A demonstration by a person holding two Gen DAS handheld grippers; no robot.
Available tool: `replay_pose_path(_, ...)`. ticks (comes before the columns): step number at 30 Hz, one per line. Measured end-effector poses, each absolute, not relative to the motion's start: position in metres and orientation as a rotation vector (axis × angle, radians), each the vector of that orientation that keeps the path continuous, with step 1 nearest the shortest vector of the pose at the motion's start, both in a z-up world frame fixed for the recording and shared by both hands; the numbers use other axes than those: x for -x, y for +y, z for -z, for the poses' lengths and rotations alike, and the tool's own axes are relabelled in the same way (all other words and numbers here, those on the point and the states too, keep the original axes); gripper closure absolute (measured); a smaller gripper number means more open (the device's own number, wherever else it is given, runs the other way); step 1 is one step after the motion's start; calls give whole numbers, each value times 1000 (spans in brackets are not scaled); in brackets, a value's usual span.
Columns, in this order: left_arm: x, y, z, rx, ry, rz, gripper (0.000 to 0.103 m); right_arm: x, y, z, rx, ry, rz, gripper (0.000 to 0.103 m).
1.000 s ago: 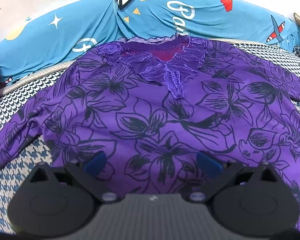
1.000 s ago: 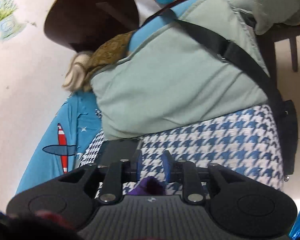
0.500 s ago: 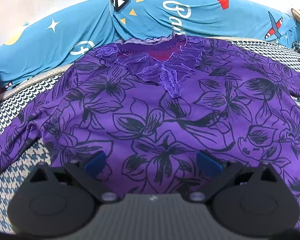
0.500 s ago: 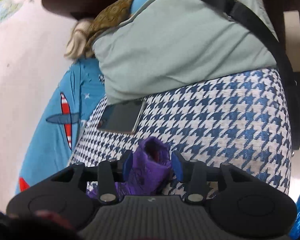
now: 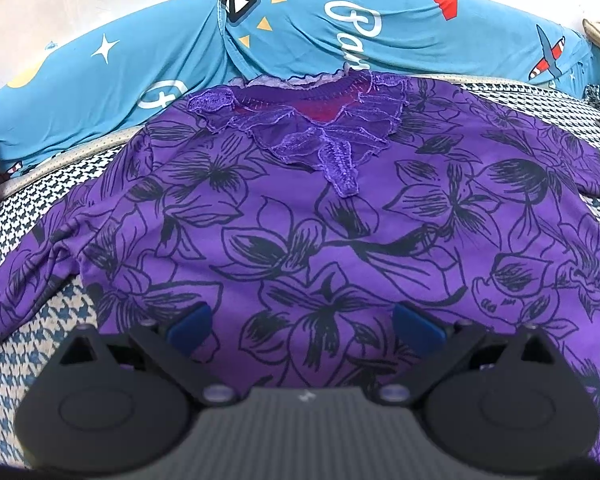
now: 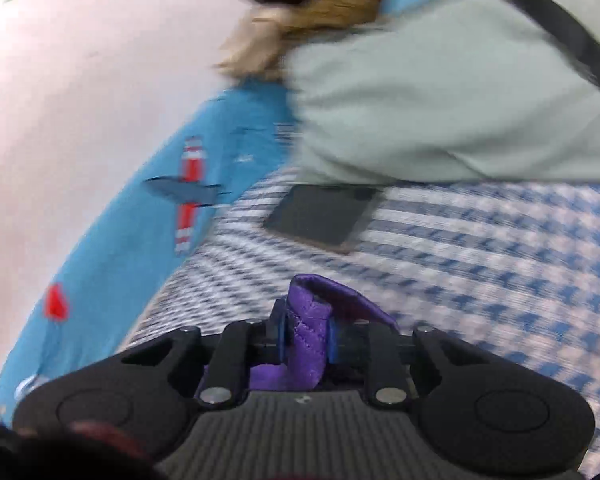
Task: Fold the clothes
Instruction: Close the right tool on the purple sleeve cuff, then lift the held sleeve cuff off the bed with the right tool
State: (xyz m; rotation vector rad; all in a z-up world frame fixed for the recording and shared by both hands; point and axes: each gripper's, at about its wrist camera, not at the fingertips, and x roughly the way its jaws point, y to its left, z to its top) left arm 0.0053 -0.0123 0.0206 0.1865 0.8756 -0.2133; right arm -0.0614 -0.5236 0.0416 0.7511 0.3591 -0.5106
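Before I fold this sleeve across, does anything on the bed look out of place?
Yes: a dark phone lies flat on the houndstooth cover, just ahead of the right gripper, whose jaws are closing on the purple sleeve cuff. It sits near the pale green bag, not among the clothes. The purple floral top looks flat.

My left gripper [image 5: 304, 326] hangs with its blue pads [image 5: 189, 322] spread wide over the lower part of the purple flowered blouse [image 5: 320, 224], which lies flat on the houndstooth cover [image 5: 32, 200], its lace collar [image 5: 300, 128] just beside the blue printed bolster [image 5: 140, 48].
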Motion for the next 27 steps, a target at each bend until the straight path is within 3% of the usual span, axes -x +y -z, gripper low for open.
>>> replay_pose_path(6,-5,-13,-20,-195,878,219,2,36,-471,-67,-542,341,283,83)
replay_pose_path(14,-4,-13,-20,-188,883,225,2,0,-424,-54,-387,531,180,81)
replay_pose_path(22,-4,-10,-22,-185,879,223,2,-4,-428,-46,-463,602,153,55)
replay_pose_path(27,-5,-6,-22,-174,883,217,2,6,-448,-50,-583,551,191,53)
